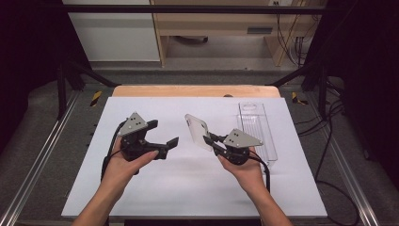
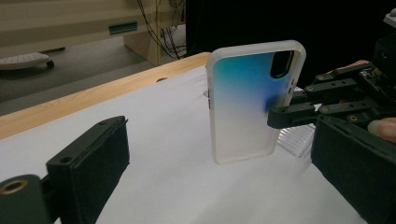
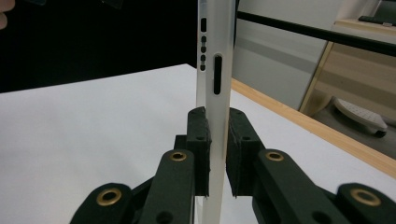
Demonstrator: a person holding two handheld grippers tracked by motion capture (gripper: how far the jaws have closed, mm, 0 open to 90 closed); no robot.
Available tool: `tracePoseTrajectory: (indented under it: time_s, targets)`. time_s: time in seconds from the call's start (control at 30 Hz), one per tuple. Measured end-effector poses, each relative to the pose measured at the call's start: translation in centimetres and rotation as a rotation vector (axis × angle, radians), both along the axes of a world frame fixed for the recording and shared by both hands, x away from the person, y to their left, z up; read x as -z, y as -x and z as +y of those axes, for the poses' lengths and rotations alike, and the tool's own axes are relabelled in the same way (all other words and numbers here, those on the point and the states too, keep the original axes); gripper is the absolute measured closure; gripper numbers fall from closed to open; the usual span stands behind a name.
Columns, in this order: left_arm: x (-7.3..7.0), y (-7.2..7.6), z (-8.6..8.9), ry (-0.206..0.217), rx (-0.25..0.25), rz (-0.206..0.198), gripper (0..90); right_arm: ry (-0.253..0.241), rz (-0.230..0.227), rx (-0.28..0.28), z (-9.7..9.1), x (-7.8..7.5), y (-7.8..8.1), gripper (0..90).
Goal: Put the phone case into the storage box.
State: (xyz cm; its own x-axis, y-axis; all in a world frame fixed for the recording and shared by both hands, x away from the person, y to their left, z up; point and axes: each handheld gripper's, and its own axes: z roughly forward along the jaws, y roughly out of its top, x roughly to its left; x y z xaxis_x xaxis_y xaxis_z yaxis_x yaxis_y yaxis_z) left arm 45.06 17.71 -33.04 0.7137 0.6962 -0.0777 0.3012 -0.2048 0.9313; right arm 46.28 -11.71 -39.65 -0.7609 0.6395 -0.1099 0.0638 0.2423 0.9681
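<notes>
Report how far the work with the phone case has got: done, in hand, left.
Done: the phone case is off the white table sheet, clear of the transparent tray.
In hand: the right hand-held gripper is shut on the case's edge, holding it upright.
Left: the left hand-held gripper stands open, apart from the case; it likely takes hold next. Where the case ends up I can't tell.

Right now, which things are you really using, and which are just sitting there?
Using:
- phone case, pinched on its edge by the right gripper
- left gripper, jaws open, facing the case

Just sitting there:
- clear plastic tray lying flat on the white table sheet
</notes>
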Motion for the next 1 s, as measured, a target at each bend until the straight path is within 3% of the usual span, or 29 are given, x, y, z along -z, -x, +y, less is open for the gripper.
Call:
tracePoseTrajectory:
  time_s: [0.43, 1.0]
  targets:
    - [0.2, 0.1, 0.2, 0.002, 0.002, 0.000, 4.2, -0.079, 0.083, -0.066, -0.5, 0.3, -0.4, 81.4]
    - [1.6, -0.1, -0.2, -0.011, 0.032, 0.015, 6.1, -0.109, 0.121, -0.141, -0.4, 0.6, -0.2, 81.4]
